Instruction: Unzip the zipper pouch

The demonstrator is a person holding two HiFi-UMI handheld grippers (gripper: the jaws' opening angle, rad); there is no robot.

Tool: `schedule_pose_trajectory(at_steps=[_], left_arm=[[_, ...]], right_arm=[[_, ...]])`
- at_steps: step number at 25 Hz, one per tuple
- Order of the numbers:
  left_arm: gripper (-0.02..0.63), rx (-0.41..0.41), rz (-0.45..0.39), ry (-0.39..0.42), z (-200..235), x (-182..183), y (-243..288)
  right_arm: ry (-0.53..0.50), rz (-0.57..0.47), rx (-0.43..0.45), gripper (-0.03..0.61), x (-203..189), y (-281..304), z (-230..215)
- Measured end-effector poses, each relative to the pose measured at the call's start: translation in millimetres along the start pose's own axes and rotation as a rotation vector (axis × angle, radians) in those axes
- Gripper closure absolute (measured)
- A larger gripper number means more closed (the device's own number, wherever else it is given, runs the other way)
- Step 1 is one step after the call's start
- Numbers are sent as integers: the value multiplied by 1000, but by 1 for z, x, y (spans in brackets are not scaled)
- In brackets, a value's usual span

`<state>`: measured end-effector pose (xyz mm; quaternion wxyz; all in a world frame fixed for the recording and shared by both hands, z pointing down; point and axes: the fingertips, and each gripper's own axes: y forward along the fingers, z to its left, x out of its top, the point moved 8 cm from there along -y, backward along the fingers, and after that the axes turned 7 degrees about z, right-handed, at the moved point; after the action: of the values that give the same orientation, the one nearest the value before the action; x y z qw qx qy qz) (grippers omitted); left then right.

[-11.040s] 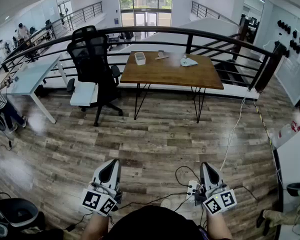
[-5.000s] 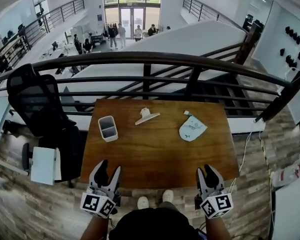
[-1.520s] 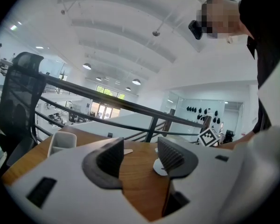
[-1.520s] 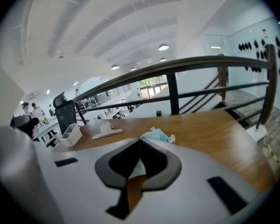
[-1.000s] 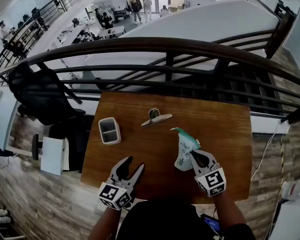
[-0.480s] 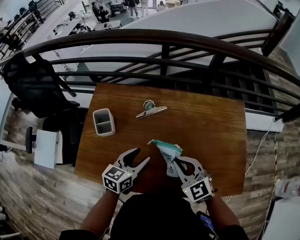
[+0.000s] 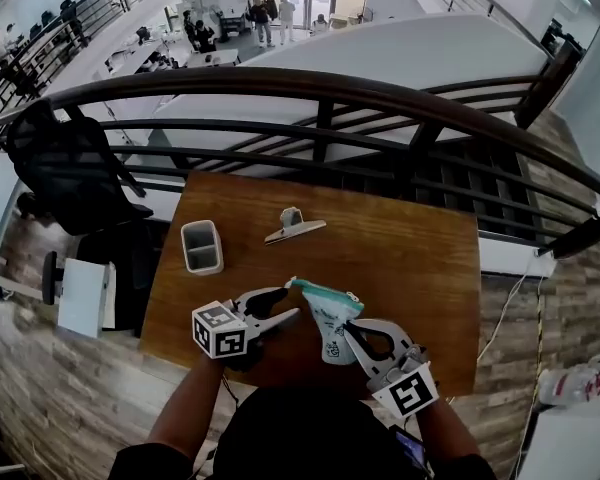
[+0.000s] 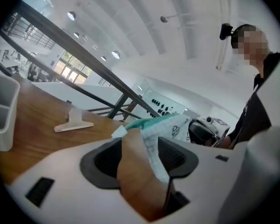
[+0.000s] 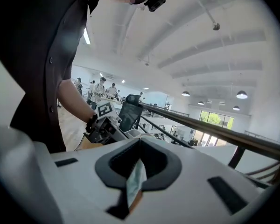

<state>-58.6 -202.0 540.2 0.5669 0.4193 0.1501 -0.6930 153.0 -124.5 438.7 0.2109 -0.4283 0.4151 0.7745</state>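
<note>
Right tongs (image 7: 348,334) are clamped on the lower edge of the zipper pouch (image 7: 328,313), holding it above the bench (image 7: 420,248) as an anchor. Left tongs (image 7: 288,303), jaws apart and gripping nothing, straddle its teal zipper end, presumably seeking the pull.

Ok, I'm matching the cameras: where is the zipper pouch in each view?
Head view: zipper pouch low centre.
Left gripper view: zipper pouch centre, seen between open jaws.
Right gripper view: zipper pouch low centre, pinched in shut jaws.
Shared landmark: the dark railing.
</note>
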Motion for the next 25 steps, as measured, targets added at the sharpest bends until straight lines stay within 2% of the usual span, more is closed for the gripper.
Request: schedule_pose_trajectory(at_steps=[5,10,15,17,20,25], left_arm=[[371,-63,-1,-21,-6,4,5],[370,-73,5,-20,-4,4,0],[368,-108,-76,-48,-7,12,-5],[367,-132,-119,-55,-9,22,-7],[367,-151,-166,-72,-8,33,-9],[367,-180,-136,-80,-9,33,1]], right_arm=[[-16,-30,-17,578,11,-6,-2],[-16,-39,-30,578,17,-8,-5],[85,-123,-52,578,25,-11,-8],[155,-192,-74,578,30,-10,-8],[182,-222,-77,578,34,-9,-9],[169,-219,-79,578,36,-10,-7]])
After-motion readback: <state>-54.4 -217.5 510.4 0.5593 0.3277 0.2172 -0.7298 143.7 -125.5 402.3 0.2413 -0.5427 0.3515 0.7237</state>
